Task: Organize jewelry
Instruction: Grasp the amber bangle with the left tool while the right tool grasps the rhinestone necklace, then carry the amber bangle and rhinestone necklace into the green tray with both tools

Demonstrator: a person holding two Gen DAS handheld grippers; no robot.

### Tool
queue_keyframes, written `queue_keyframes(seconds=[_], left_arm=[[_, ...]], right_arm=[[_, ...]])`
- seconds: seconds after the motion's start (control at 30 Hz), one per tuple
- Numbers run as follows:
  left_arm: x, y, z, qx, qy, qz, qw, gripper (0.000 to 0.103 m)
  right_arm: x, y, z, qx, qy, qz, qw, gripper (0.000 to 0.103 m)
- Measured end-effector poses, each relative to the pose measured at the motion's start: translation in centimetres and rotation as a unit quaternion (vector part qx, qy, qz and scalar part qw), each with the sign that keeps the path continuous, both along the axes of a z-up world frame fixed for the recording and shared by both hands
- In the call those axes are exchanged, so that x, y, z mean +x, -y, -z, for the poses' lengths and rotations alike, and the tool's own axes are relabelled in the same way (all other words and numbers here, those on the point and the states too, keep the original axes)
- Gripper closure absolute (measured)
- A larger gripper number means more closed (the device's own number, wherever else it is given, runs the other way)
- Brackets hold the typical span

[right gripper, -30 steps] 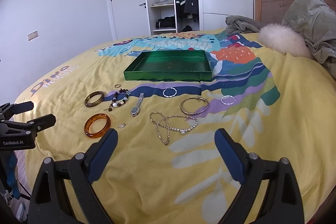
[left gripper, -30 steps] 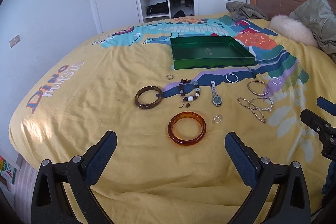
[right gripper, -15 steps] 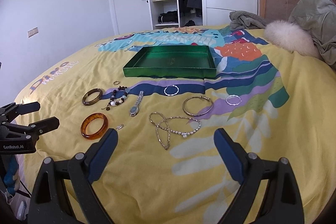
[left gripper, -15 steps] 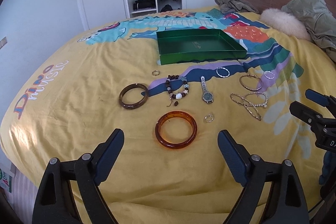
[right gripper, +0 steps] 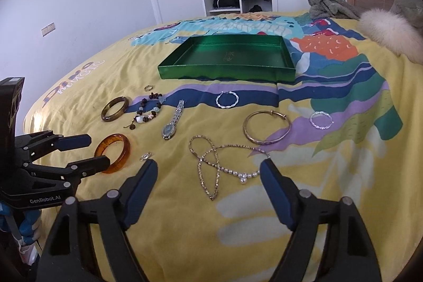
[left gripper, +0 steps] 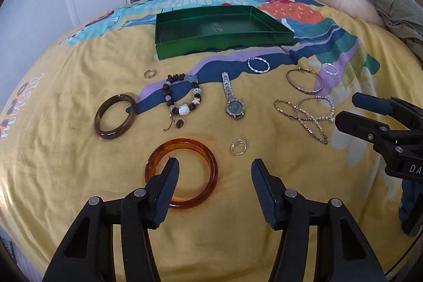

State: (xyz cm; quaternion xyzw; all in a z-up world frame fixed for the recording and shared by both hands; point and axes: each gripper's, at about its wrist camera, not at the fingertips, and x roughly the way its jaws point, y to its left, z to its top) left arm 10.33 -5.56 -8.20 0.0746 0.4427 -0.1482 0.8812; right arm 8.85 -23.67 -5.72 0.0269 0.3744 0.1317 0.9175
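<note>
Down over the yellow bedspread (left gripper: 66, 149) both tongs hang with nothing in their grip. The left gripper (left gripper: 214, 168) has just been narrowing its jaws to about half width; its left finger sits over the hollow of the amber bangle (left gripper: 203, 152), its right finger is off to the bangle's right, and the pads press on nothing. A small silver ring (left gripper: 238, 146) lies just ahead of that right finger. Farther ahead lie a dark brown bangle (left gripper: 115, 116), a beaded bracelet (left gripper: 182, 97), a wristwatch (left gripper: 232, 99) and a small gold ring (left gripper: 149, 73).

Likewise the right gripper (right gripper: 208, 171) has been closing a little yet stands wide, with the looped pearl-and-chain necklace (right gripper: 211, 168) on the cover between and just ahead of its fingers, untouched as far as can be seen. Ahead of it rest a gold bangle (right gripper: 267, 127) and two twisted silver hoops (right gripper: 227, 99) (right gripper: 321, 120).

Well beyond all the jewelry sits the green tray (right gripper: 227, 74), shallow and open, with a small gold emblem on its floor too small to read.

Writing: the left tool's body, seen from the right wrist, reads "GenRobot.AI"; the right tool, seen from the left wrist, shows only "DA" at the frame edge. Printed on the cover to the far left of both tongs is "Dino", with a smaller white word beneath it that I cannot read surely.
</note>
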Motion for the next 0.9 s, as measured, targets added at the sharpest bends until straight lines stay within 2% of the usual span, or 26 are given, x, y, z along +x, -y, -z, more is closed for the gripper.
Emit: queue_keyframes(seconds=[0.1, 0.53, 0.63, 0.67, 0.73, 0.8, 0.9], left_arm=[[1.1, 0.3, 1.3, -0.002, -0.018, 0.001, 0.9998, 0.054], [3.3, -0.6, 4.3, -0.026, -0.076, -0.012, 0.9967, 0.06], [3.3, -0.4, 4.4, -0.022, -0.078, -0.007, 0.9967, 0.062], [3.2, -0.3, 4.4, -0.021, -0.078, -0.005, 0.9967, 0.063], [3.3, -0.3, 4.4, -0.023, -0.078, -0.005, 0.9966, 0.071], [3.2, -0.6, 4.4, -0.029, -0.08, -0.007, 0.9964, 0.079], [3.1, -0.9, 4.3, -0.039, -0.081, -0.007, 0.9959, 0.091]], right_arm=[[1.6, 0.0, 1.3, 0.006, -0.025, -0.013, 1.0, 0.042], [6.3, -1.6, 5.7, -0.022, -0.089, -0.056, 0.994, 0.047], [6.5, -1.8, 6.2, -0.027, -0.094, -0.061, 0.993, 0.06], [6.5, -2.0, 6.2, -0.029, -0.095, -0.065, 0.993, 0.067], [6.3, -2.3, 6.3, -0.036, -0.097, -0.075, 0.992, 0.076], [6.1, -2.4, 6.2, -0.038, -0.1, -0.078, 0.991, 0.09], [5.5, -2.2, 5.9, -0.032, -0.1, -0.075, 0.992, 0.098]])
